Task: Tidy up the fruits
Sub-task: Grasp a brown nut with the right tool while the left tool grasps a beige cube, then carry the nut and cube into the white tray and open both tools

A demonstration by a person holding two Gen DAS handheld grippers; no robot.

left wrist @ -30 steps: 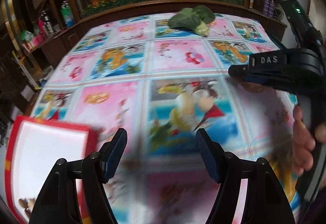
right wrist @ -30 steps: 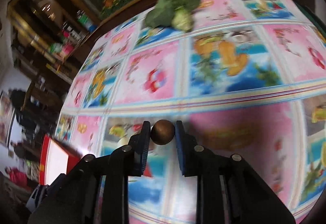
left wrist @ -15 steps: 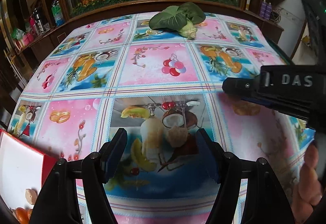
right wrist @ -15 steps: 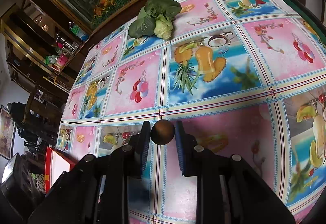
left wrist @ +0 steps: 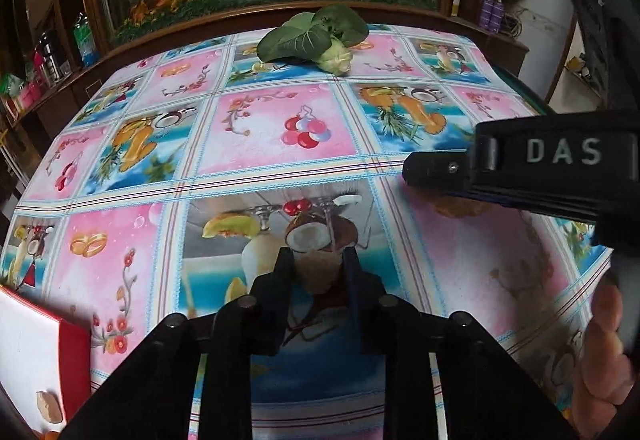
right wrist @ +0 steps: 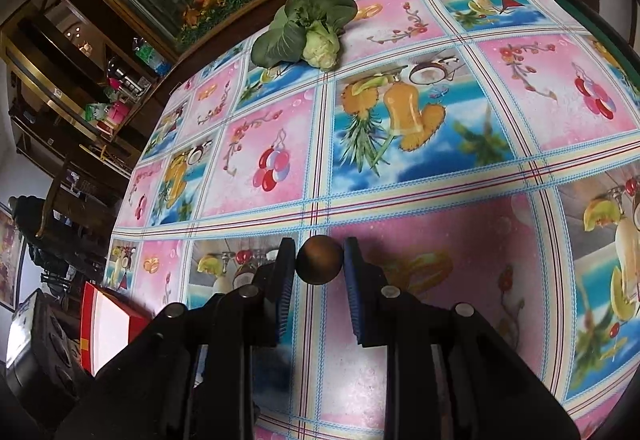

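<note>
My right gripper (right wrist: 319, 260) is shut on a small round brown fruit (right wrist: 319, 259) and holds it above the patterned tablecloth. The right gripper also shows in the left wrist view (left wrist: 432, 170), coming in from the right with a hand behind it. My left gripper (left wrist: 318, 272) has its jaws close together with nothing between them, over the tablecloth's front middle. A red-rimmed white tray (left wrist: 28, 352) with a few fruit pieces (left wrist: 50, 406) lies at the left front; it also shows in the right wrist view (right wrist: 106, 328).
A leafy green vegetable (left wrist: 316, 38) lies at the table's far edge, also in the right wrist view (right wrist: 308, 30). A wooden-framed glass cabinet with plants stands behind the table. Shelves with bottles (left wrist: 44, 56) stand at the left.
My left gripper's jaws have closed from wide apart to close together. The right gripper still holds the brown fruit and has shifted slightly over the table.
</note>
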